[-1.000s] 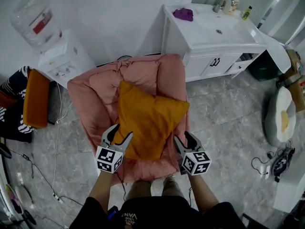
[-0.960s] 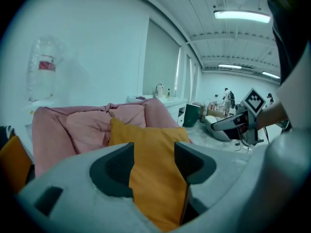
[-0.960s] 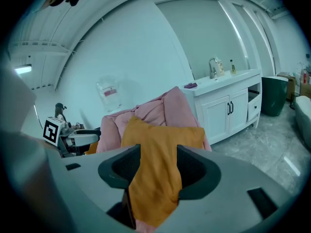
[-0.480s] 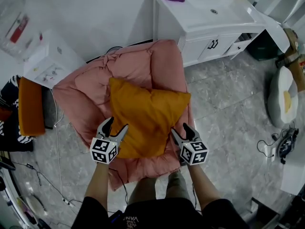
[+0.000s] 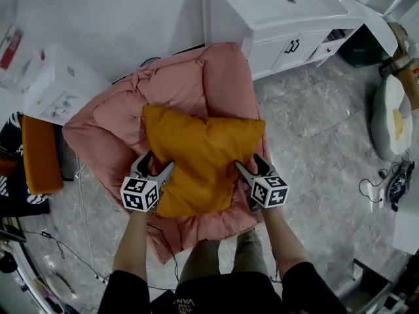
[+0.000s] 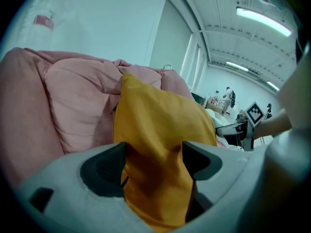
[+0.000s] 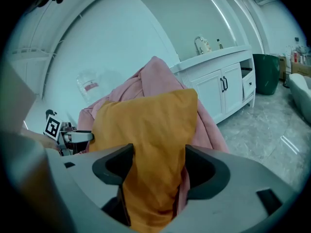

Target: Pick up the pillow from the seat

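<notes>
An orange pillow (image 5: 196, 159) lies on a pink padded seat (image 5: 216, 77). My left gripper (image 5: 157, 163) is at the pillow's near left edge and my right gripper (image 5: 250, 163) at its near right edge. In the left gripper view the pillow (image 6: 155, 125) runs between the dark pads (image 6: 104, 169) of the left gripper (image 6: 153, 161). The right gripper view shows the pillow (image 7: 150, 125) the same way inside the right gripper (image 7: 158, 164). Both sets of jaws have just been opening and stand wide, with the fabric between them and not squeezed.
A white sink cabinet (image 5: 281, 18) stands behind the seat at the right. A white water dispenser (image 5: 52, 84) and an orange cushion (image 5: 40, 152) are at the left. Cables (image 5: 72, 241) trail over the grey floor. The person's legs (image 5: 216, 260) stand at the seat's front.
Both grippers have sunk and moved forward, from just short of the pillow's near edge to its two near sides. Their jaws stand wider, and the pillow's edges now lie between them.
</notes>
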